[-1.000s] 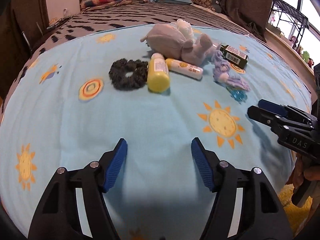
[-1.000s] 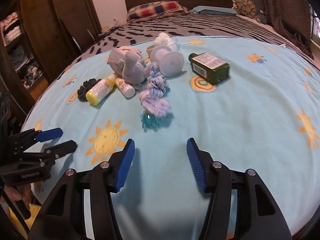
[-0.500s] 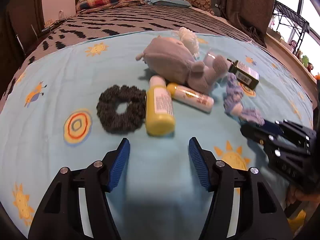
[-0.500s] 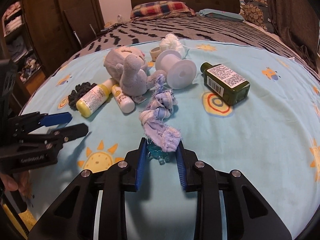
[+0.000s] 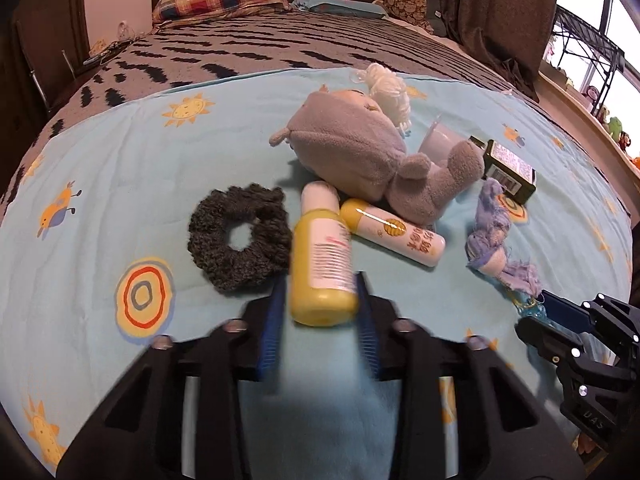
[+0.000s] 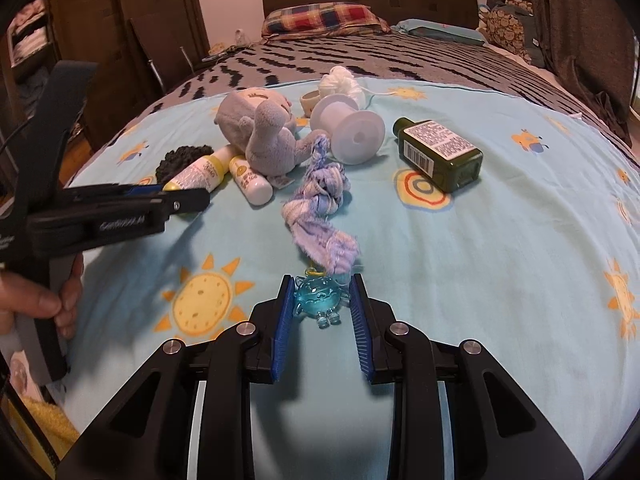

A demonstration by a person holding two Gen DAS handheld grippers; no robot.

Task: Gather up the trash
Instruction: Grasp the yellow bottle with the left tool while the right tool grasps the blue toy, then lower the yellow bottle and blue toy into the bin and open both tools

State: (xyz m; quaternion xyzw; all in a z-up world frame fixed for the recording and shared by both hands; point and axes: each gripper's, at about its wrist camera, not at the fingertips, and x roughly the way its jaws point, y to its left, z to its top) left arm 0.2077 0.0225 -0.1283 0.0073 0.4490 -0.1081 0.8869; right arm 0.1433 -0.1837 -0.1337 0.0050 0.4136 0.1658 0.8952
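Observation:
A yellow bottle lies on the light blue bedspread, its bottom end between the pads of my left gripper, which closes around it. A small clear blue plastic toy lies between the pads of my right gripper, which is nearly closed on it. A frayed blue cloth rope lies just beyond the toy. The left gripper also shows in the right wrist view, and the right gripper shows in the left wrist view.
A grey plush toy, a dark scrunchie, a small white-and-yellow tube, a white spool, a green bottle and white yarn lie on the bed. Pillows and a headboard are behind.
Both grippers moved forward and narrowed. The left one came around the yellow bottle's end. The right one came around the blue plastic toy.

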